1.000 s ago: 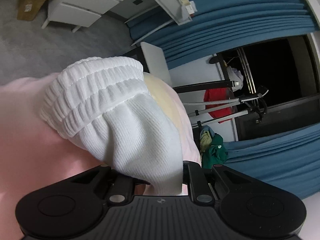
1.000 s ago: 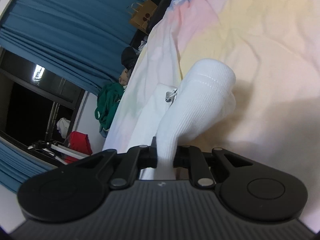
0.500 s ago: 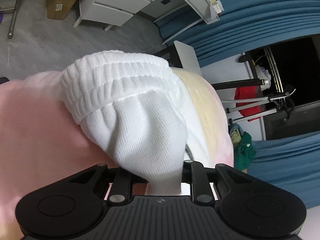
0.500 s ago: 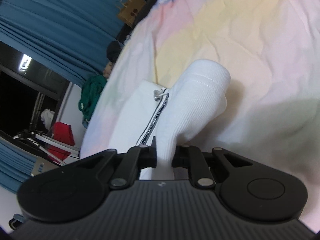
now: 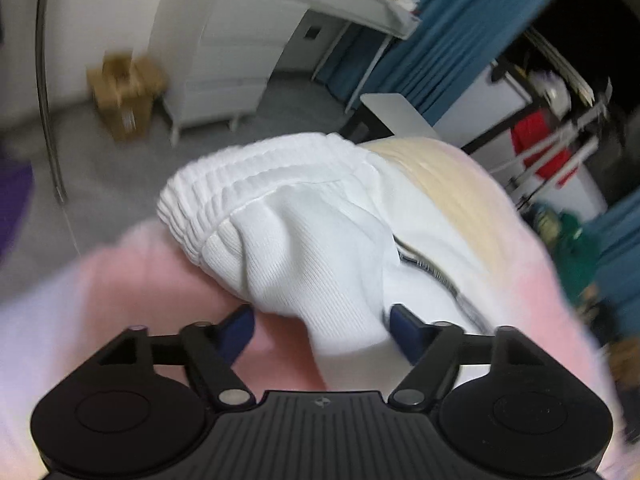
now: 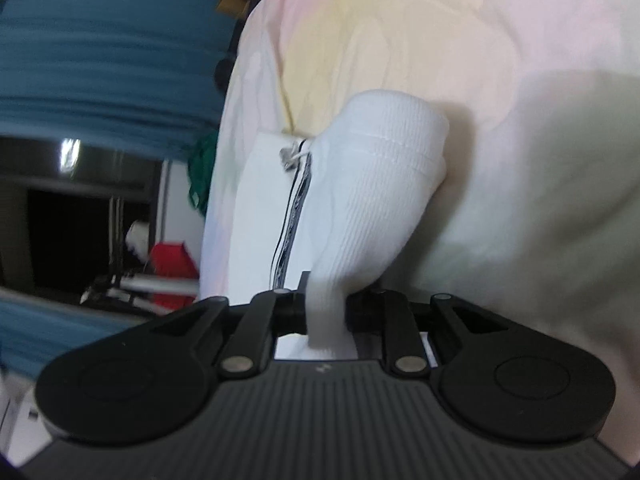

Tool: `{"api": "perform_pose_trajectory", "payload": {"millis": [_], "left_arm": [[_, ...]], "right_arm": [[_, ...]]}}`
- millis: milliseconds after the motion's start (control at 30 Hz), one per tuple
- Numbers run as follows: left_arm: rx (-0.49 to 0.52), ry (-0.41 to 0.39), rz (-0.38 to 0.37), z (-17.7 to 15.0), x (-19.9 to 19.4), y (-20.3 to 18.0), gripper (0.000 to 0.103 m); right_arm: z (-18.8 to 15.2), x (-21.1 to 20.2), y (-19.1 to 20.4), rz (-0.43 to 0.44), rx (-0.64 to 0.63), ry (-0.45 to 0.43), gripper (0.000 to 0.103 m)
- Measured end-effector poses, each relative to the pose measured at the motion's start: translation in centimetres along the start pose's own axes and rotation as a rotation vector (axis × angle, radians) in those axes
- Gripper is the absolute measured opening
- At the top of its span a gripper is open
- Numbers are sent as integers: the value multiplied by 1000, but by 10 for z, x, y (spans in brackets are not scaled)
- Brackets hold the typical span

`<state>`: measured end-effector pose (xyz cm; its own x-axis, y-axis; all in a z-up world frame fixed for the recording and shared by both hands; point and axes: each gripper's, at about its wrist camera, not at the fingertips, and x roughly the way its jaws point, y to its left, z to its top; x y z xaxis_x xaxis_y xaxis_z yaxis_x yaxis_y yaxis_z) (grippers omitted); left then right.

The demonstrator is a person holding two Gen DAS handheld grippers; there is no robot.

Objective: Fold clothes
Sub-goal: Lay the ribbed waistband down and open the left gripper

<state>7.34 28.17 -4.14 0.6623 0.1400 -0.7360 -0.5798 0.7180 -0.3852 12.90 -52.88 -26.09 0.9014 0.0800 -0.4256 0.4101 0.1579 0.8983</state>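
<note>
A white ribbed garment with an elastic waistband (image 5: 264, 176) and a dark side stripe (image 6: 294, 220) lies on the pastel pink and yellow bed sheet (image 6: 520, 80). My left gripper (image 5: 320, 322) is open, its blue-padded fingers (image 5: 404, 326) spread either side of the white cloth, which rests between them. My right gripper (image 6: 326, 312) is shut on a pinched fold of the white garment (image 6: 372, 184), whose hemmed end stands up over the sheet.
A white drawer unit (image 5: 228, 64) and a cardboard box (image 5: 124, 92) stand on the grey floor beyond the bed. Blue curtains (image 6: 100, 40), a clothes rack with a red garment (image 5: 540, 148) and green clothes (image 5: 576, 240) lie past the bed's edge.
My left gripper has opened and let go of the white cloth, and its view has swung toward the floor. My right gripper stays shut on the cloth and has tilted.
</note>
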Motion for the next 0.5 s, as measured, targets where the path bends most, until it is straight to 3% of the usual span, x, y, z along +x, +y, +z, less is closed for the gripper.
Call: {"api": "perform_pose_trajectory", "payload": {"millis": [200,333,433,500], "left_arm": [[129,-103,78,-31,-26,-37,95],[149,-76,38,-53,-22,-54,95],[230,-74,28,-66,-20,-70,95],[288,-121,25,-73,-25,-80,95]], "right_arm": [[1,3,-8,28,25,46,23],[1,5,3,12,-38,44,27],[-1,8,24,27,-144,18,39],[-3,10,36,72,-171,-1,56]]}}
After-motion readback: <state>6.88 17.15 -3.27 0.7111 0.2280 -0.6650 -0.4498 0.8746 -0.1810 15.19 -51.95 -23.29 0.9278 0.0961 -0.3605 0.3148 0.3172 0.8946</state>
